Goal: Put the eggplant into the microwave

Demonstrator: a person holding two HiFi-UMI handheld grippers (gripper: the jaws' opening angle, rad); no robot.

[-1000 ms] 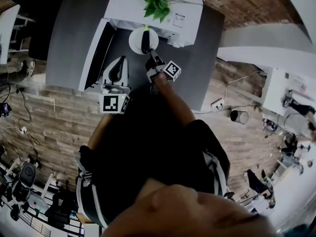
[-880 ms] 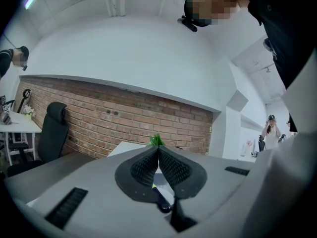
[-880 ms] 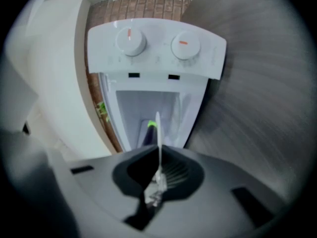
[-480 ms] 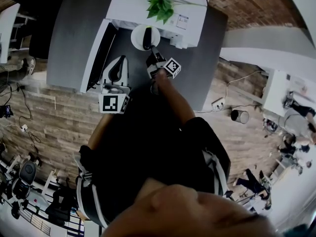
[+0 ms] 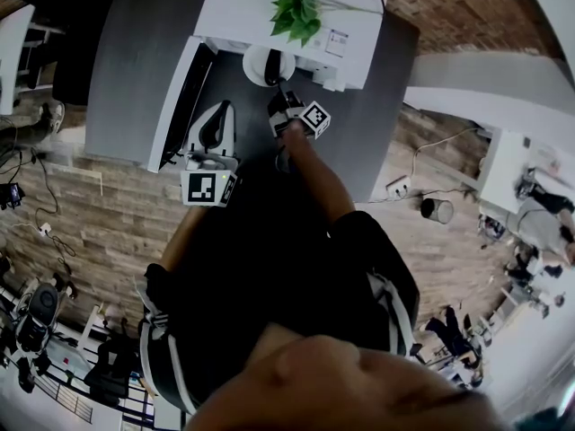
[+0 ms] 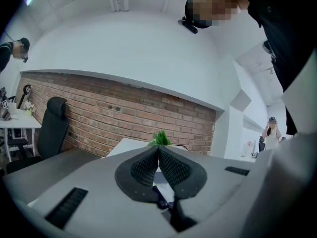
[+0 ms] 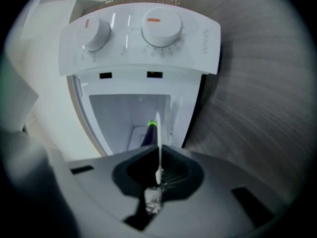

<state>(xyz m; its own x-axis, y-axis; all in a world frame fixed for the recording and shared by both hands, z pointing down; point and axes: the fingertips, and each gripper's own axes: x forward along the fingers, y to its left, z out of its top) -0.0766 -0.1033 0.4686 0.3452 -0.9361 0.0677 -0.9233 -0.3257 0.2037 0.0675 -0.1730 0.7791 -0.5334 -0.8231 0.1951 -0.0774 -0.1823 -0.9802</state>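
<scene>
My right gripper was clamped tight on the rim of the white plate. The eggplant lay on it, right at the mouth of the open microwave, partly inside. My left gripper hung beside the open door, jaws pressed together, empty.

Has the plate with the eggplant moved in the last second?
Yes. The plate, held by the right gripper, moved forward, closer to the open microwave.

The microwave looks glossy white plastic — the table matt grey, smooth.
</scene>
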